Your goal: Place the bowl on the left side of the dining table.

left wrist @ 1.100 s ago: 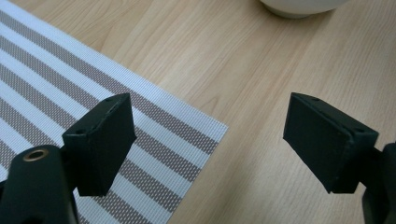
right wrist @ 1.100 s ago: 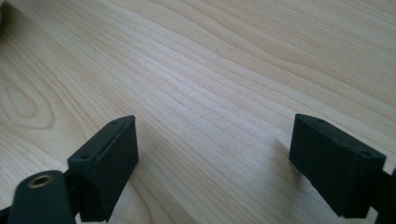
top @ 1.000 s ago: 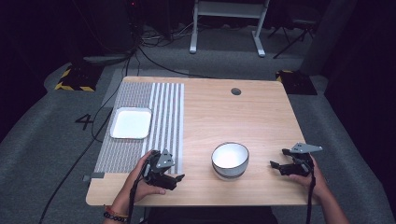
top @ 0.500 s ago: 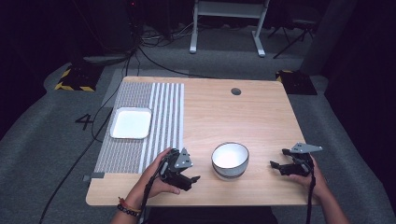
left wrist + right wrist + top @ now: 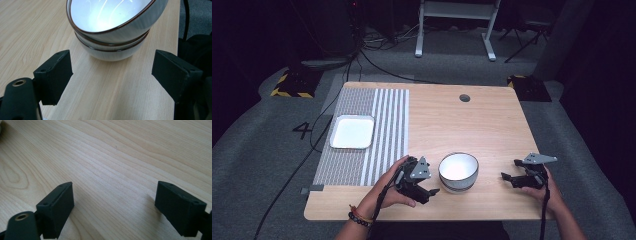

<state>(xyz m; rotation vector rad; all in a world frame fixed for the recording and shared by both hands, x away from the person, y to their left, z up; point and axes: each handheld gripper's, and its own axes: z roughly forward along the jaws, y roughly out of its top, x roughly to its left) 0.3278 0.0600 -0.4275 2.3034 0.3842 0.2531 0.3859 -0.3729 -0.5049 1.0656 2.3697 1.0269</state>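
Note:
Two white bowls with dark rims are stacked point(image 5: 458, 171) near the table's front edge; the left gripper view shows the stack point(image 5: 112, 37) close ahead. My left gripper point(image 5: 429, 189) sits just left of the stack, pointing at it, open point(image 5: 112, 70) with bare wood between its jaws and not touching the bowls. My right gripper point(image 5: 508, 178) rests right of the bowls, a hand's width away, open point(image 5: 115, 202) over bare tabletop with nothing between its fingers.
A white square tray point(image 5: 352, 131) lies on a grey striped mat point(image 5: 384, 125) at the table's left. A round cable hole point(image 5: 464, 98) is at the back. The wooden table point(image 5: 492, 130) has free room behind the bowls.
My left gripper has moved right along the front edge, closing in on the stacked bowls. The right gripper and the bowls have stayed put.

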